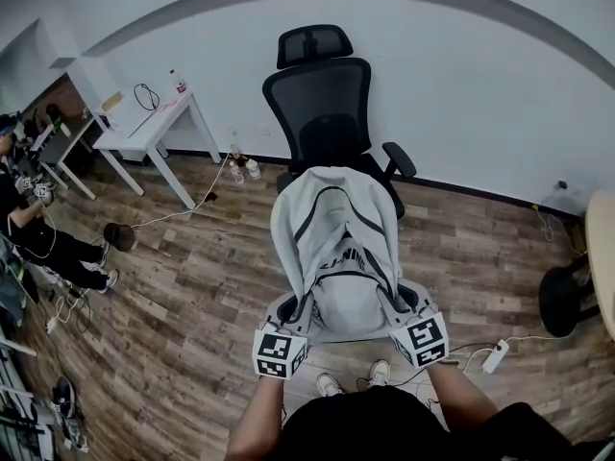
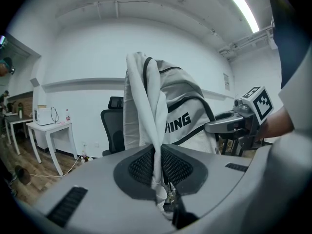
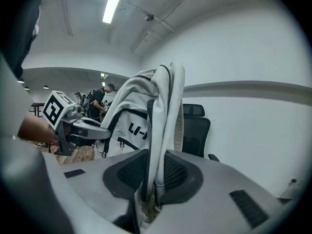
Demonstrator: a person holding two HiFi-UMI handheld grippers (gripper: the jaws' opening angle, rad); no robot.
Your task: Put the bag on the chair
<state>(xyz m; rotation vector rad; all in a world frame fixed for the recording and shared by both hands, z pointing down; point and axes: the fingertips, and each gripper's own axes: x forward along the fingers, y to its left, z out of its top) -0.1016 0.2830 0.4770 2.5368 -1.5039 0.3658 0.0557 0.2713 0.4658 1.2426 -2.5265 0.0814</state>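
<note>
A light grey backpack (image 1: 338,257) with black trim hangs in the air between me and a black office chair (image 1: 325,113). My left gripper (image 1: 288,317) is shut on the bag's left strap (image 2: 157,145). My right gripper (image 1: 402,307) is shut on the right strap (image 3: 161,140). In the left gripper view the bag (image 2: 180,116) rises above the jaws, the chair (image 2: 113,130) stands behind it and the right gripper (image 2: 229,126) shows at the right. In the right gripper view the bag (image 3: 131,116) hangs ahead, with the chair (image 3: 195,130) beyond it.
A white table (image 1: 144,123) with a bottle and a box stands at the back left by the wall. A power strip (image 1: 495,356) and cables lie on the wood floor at the right. A person (image 1: 38,233) sits at the far left. A round table edge (image 1: 603,257) shows at the right.
</note>
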